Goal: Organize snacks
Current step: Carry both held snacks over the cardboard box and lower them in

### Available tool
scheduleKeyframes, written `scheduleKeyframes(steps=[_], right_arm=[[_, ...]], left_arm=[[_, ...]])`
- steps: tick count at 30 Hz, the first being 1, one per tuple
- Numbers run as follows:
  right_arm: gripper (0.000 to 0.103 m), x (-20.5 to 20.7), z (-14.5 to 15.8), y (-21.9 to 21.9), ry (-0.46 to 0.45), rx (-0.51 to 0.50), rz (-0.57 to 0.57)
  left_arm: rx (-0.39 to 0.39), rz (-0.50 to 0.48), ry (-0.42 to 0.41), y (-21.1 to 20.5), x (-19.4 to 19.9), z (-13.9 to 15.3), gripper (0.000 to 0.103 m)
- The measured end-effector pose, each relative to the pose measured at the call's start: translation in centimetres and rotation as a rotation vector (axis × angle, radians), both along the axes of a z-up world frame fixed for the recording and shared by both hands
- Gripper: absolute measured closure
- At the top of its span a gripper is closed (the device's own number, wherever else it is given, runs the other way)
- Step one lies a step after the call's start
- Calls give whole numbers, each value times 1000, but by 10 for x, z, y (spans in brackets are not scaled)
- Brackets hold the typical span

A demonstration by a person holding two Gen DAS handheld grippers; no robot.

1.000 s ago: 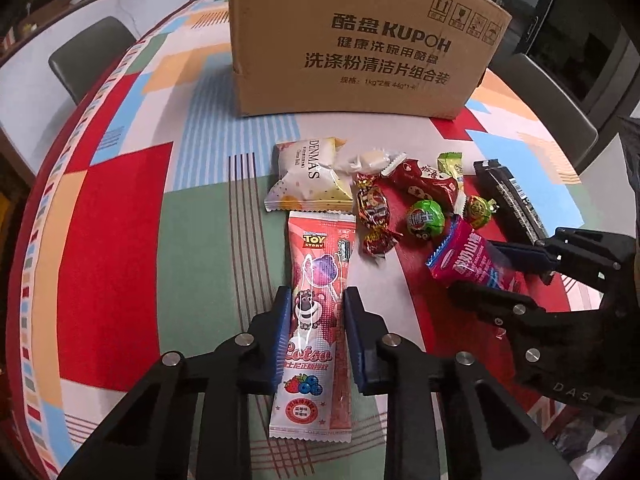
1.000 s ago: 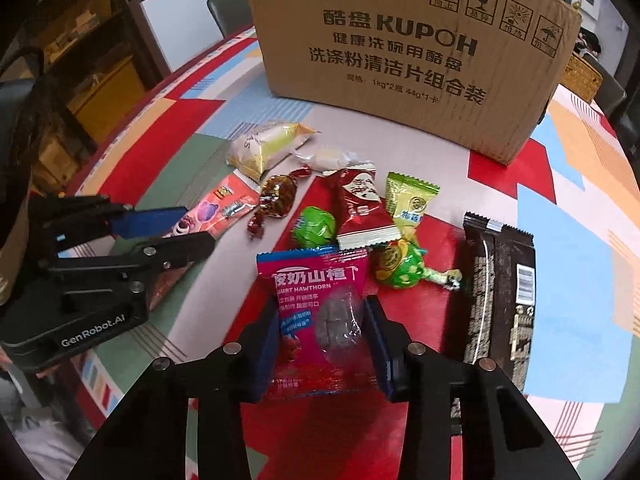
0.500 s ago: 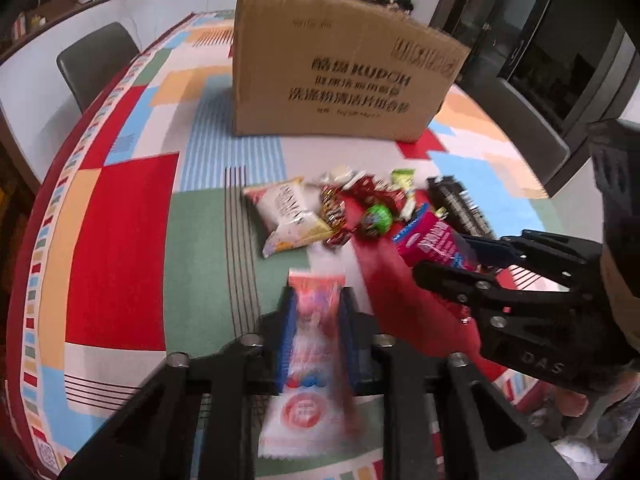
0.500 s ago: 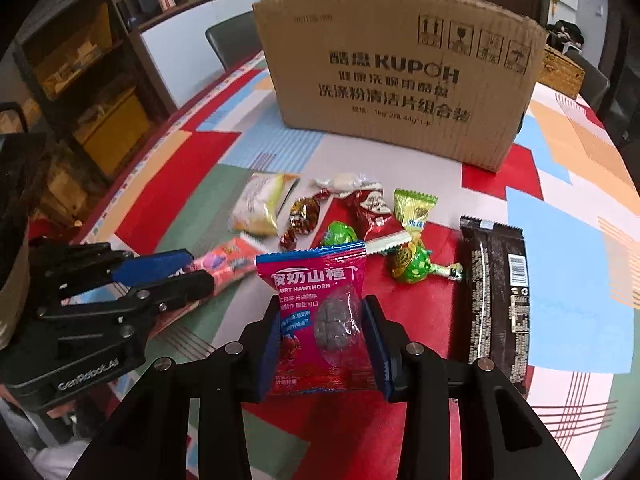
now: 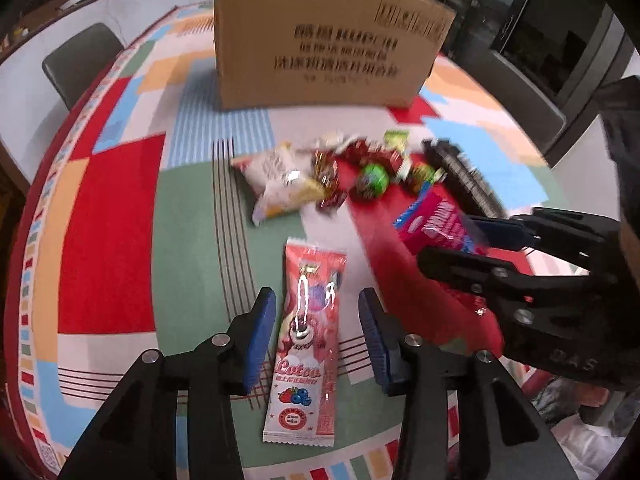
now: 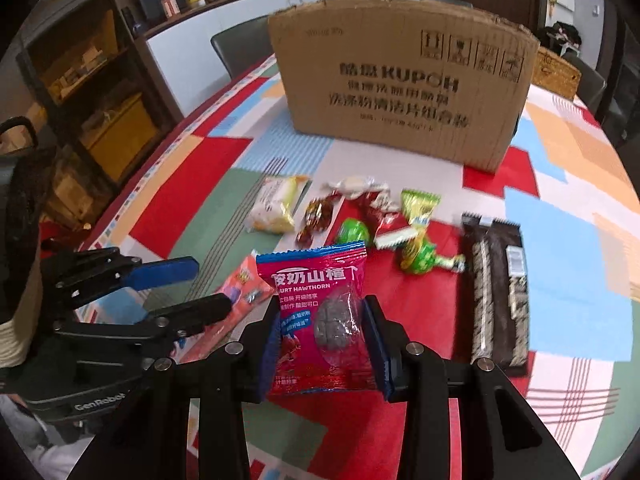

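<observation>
1. The step in hand looks like sorting the loose snacks on the desk [image 5: 192, 208], one in each claw, presumably toward the box [image 6: 404, 92] at the back.
2. The left claw [image 5: 316, 332] is opening; its blue pads stand clear on either side of the lolly pack [image 5: 310, 344], which lies flat on the desk between them, unpinched.
3. The right claw [image 6: 322, 344] is pinching the hawthorn pack [image 6: 320, 312] by its sides; the pack stands upright in the grip, seemingly lifted off the desk.
4. The other snacks sit in a loose row between the claws and the box: a pale bun pack [image 6: 276, 204], small wrapped sweets, a green ball candy [image 6: 354, 230] and a dark biscuit pack [image 6: 496, 288] at the right end.
5. Next, I judge, the right claw must carry its pack over the row without brushing the sweets and let go at its proper place.
6. The left claw either re-grips the lolly pack or withdraws; which one cannot be told from here.
</observation>
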State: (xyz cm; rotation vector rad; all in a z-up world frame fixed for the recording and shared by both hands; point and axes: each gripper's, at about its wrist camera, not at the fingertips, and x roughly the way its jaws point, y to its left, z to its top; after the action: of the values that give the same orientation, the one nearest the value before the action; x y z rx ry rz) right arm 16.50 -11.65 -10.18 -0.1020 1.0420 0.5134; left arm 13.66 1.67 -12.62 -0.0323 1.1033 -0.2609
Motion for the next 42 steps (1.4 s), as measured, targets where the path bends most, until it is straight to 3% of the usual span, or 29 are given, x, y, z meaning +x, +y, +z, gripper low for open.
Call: scheduleKeyframes(steps=[5, 7, 12, 22, 26, 42], right_arm=[[63, -3, -12, -1, 39, 0, -13], [63, -3, -14, -3, 44, 0, -20], [63, -2, -17, -6, 56, 7, -31], [63, -3, -6, -11, 40, 27, -45], [63, -3, 10, -13, -2, 34, -52], [63, 26, 87, -26, -233, 57, -112]], left_arm=[[83, -20, 10, -9, -4, -14, 62], [136, -24, -25, -14, -9, -15, 69], [110, -30, -29, -12, -10, -13, 81], [68, 12, -152, -6, -13, 29, 81], [30, 18, -194, -4, -9, 48, 81], [16, 28, -407, -6, 33, 114, 81]])
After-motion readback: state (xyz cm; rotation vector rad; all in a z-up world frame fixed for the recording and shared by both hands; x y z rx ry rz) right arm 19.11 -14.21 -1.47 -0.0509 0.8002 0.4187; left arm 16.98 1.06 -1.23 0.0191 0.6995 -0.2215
